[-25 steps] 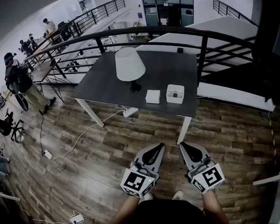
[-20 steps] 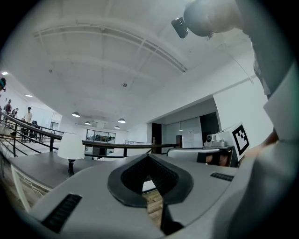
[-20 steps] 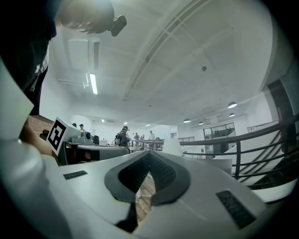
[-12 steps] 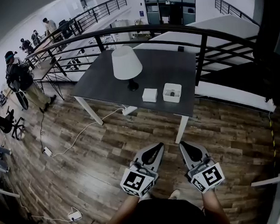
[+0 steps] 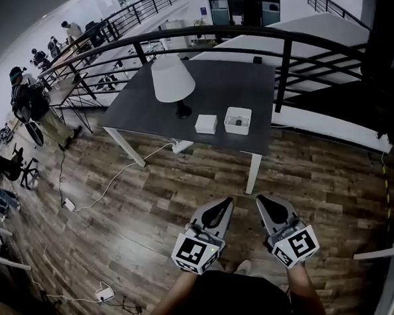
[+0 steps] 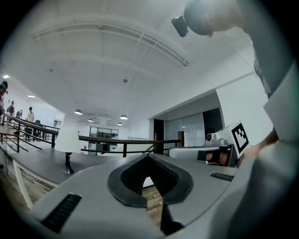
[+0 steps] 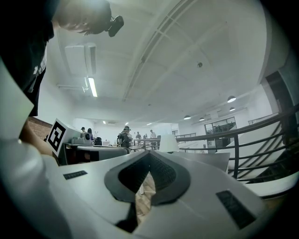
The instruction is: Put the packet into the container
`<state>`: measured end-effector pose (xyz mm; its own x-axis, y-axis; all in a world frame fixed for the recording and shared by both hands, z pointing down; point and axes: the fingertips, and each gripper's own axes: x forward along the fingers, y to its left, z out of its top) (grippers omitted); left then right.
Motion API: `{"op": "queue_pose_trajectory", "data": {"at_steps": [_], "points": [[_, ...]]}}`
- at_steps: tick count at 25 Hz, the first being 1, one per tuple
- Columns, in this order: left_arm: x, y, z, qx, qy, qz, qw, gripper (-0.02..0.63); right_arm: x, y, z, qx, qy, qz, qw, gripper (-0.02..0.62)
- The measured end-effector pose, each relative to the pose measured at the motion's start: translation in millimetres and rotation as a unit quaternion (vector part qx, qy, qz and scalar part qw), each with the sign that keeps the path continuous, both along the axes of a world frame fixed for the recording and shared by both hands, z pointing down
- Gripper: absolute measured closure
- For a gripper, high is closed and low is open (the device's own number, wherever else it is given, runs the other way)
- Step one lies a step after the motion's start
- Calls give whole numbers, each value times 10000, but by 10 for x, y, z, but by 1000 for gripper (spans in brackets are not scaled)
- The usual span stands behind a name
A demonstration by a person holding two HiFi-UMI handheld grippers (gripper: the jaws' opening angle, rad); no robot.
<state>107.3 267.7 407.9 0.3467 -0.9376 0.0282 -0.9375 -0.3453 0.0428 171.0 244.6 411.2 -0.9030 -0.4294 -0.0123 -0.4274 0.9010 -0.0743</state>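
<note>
Both grippers: what is changing since a second ago? (Desk)

Little with them. I am keeping the left gripper [image 5: 225, 203] and the right gripper [image 5: 260, 198] low in front of my body, side by side and apart, much where they were sitting in the head view. What is shifting is the table [image 5: 226, 85]. It is sliding up and a touch left in that view, carrying the lamp [image 5: 172, 78], the packet [image 5: 205, 123] and the container [image 5: 235, 130] with it. (Operator)

Are the jaws holding anything? (Desk)

No. Each gripper view is showing its dark ribbed pads meeting at the tips, with only floor [image 5: 153, 203] showing through the gap behind them. Both grippers are staying closed and empty, pointing level toward the table. (Operator)

Where is the packet sitting? (Desk)

It is lying flat on the dark matte tabletop near the front edge. It is a small white square slab, just left of the container and not touching it. The container is a white, square, open-topped box with something dark lying inside; I cannot tell what. The lamp is standing behind the packet, with a white cone shade on a thin dark stem and a round foot. The table is standing on white legs over streaky brown wood planks, and a curved black metal railing [image 5: 286, 61] is running behind it. (Operator)
</note>
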Motion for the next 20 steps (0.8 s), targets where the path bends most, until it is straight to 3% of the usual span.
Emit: {"op": "queue_pose_trajectory", "data": {"at_steps": [8,20], "points": [[23,-147,5,-23,-13,-37,10000,600,59,-111,48,-73,-37,-13,10000,591],[-489,-815,28,25,85,-44,10000,600,-406,-760,85,-69,18,12,10000,591]]}}
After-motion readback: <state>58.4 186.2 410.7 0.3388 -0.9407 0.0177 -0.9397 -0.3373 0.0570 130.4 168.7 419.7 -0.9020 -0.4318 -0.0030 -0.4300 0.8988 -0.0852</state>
